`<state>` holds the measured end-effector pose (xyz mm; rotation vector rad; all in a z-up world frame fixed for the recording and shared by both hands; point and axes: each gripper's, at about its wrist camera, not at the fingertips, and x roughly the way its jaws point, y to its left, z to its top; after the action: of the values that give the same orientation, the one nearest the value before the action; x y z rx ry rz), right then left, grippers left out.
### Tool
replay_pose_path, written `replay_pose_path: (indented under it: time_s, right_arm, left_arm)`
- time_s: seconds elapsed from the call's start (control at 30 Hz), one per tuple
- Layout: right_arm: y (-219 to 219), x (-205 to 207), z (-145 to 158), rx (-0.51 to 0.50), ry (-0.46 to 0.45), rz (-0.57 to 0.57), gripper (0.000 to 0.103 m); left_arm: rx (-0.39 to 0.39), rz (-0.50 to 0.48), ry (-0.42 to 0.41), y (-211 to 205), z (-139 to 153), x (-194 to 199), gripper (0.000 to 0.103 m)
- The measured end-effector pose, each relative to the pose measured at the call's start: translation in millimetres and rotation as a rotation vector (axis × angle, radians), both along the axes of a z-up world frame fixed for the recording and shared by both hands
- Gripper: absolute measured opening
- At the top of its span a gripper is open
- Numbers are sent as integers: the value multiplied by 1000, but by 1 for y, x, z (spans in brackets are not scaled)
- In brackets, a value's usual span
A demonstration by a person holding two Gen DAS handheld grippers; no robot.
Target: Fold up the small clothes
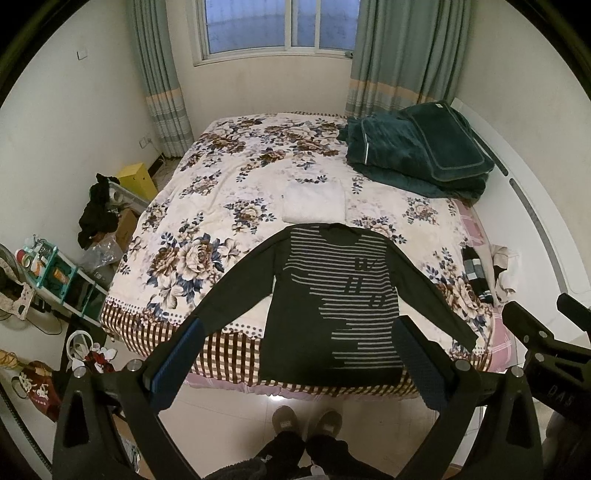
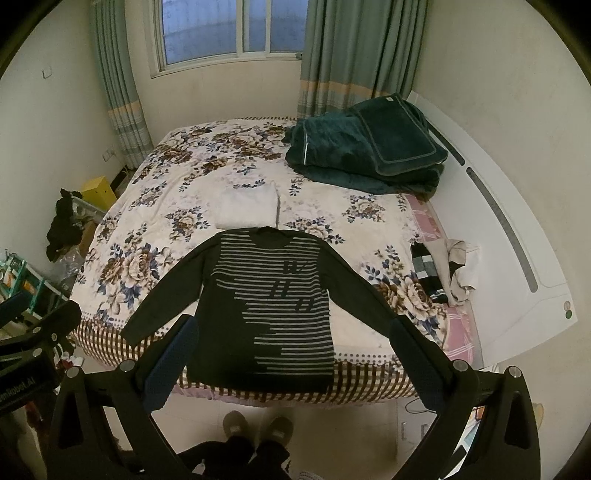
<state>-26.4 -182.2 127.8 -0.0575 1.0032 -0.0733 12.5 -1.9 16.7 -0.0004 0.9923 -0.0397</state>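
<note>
From my left wrist camera: my left gripper (image 1: pixel 299 354) hangs above the foot of the bed (image 1: pixel 236 173), its two fingers spread wide and holding nothing. Between them lies the dark striped long-sleeved top (image 1: pixel 332 291), flat and face up on the floral cover, hem at the near edge by my slippers (image 1: pixel 306 419), collar toward the window (image 1: pixel 280 26). Its long axis runs from me straight up the bed, with both sleeves angled out and down toward the corners. Just beyond the collar sits a folded white garment (image 1: pixel 314 201); a heap of green bedding (image 1: pixel 417 155) lies far right, and a small pile of clothes (image 1: pixel 484 273) waits at the right edge. My right gripper's frame shows at the frame's right side.

From my right wrist camera: my right gripper (image 2: pixel 291 350) is likewise wide apart and empty, poised over the top's (image 2: pixel 266 295) lower half, not touching it. The same layout holds: collar away, hem near, the white garment (image 2: pixel 245 205) close above the neckline.

As I judge it, the top is spread and the fold has not begun. The next move probably calls for each gripper to descend on a sleeve or side edge, pinch only the upper layers, and carry it inward across the chest without dragging the body out of line.
</note>
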Motion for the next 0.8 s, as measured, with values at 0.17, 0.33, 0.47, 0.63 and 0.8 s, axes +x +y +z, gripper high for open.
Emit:
replay_pose_path:
  time_s: [0.17,0.33,0.47,0.63,0.8]
  right_arm:
    - [-5,-2,-5,-1,1,2,103]
    - [-3,-1,-5,-2,0,-1,103]
    - [-5,-1,-4,2,-3,-2,103]
    - [-6,-2,-5,3,-4,-3,103]
    - [-6,3,-6,15,-4,-18,103]
  left_arm:
    - [-1,-1,2,1,0,0,103]
    - [0,0,1,1,0,0,103]
    - [2,0,-1,0,0,0,103]
    - [0,1,-1,2,1,3,103]
    - [12,6,-26,4,0,11,103]
